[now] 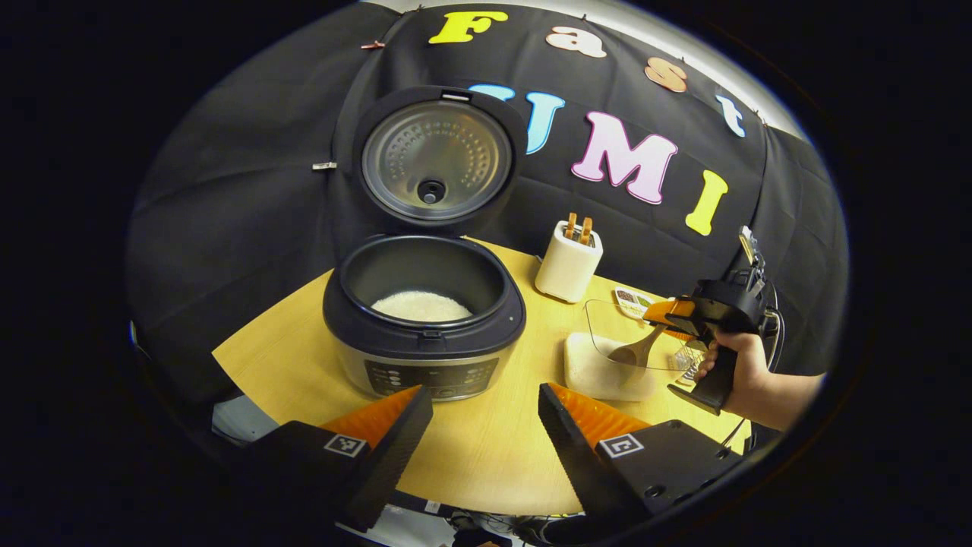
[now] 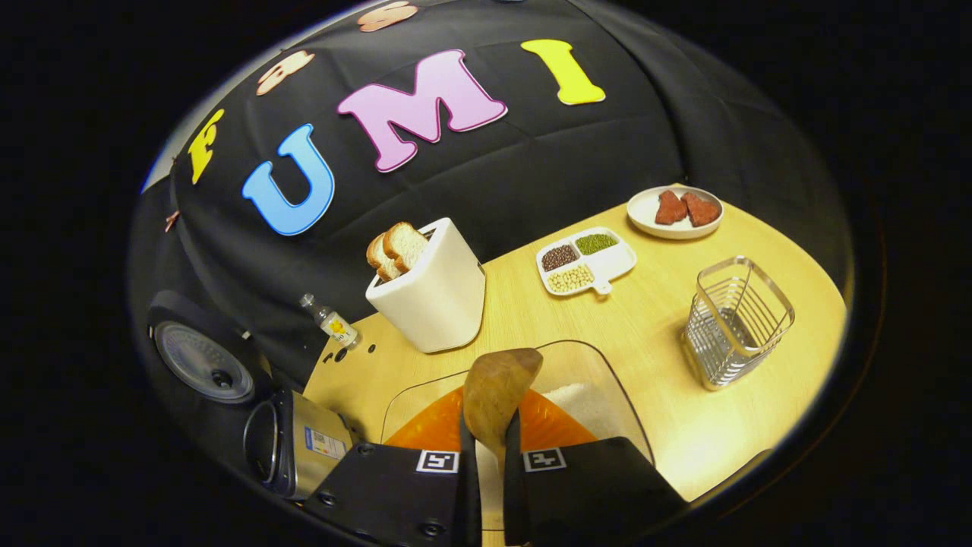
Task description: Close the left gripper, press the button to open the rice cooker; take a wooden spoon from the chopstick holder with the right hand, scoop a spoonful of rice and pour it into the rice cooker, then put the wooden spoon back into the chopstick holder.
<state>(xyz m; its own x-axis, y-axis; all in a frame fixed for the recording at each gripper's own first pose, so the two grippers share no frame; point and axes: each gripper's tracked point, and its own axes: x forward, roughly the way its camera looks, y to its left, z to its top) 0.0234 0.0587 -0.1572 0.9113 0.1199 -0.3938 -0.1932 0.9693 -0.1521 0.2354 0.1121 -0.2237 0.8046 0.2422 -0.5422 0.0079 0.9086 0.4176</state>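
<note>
Gripping the wooden spoon [image 2: 497,395] by its handle, both fingers of the right gripper [image 2: 486,448] pressed shut on it, bowl of the spoon pointed forward over the clear rice container [image 2: 607,380]. Held low above the white rice [image 2: 581,399], probably so as to dip and scoop. Seen from the left gripper view too: right gripper [image 1: 668,315] in a hand [image 1: 740,365], spoon [image 1: 634,351] angled down into the container [image 1: 607,365] at the table's right edge.

Hung back off the front edge of the table [image 1: 486,448], left gripper [image 1: 486,414] with fingers spread apart, holding nothing, likely just kept clear of the work.

Stood open near the left edge, rice cooker [image 1: 425,334], lid [image 1: 434,156] raised upright, some rice already in the pot, so ready to take a spoonful. Left bare toward the right edge, wire chopstick holder [image 2: 735,323], waiting for the spoon's return. Set along the back edge: toaster [image 2: 429,292] with bread, divided dish of beans [image 2: 588,262], plate [image 2: 674,213].

Could not make out any writing on the cooker's panel or its side sticker; too small.
</note>
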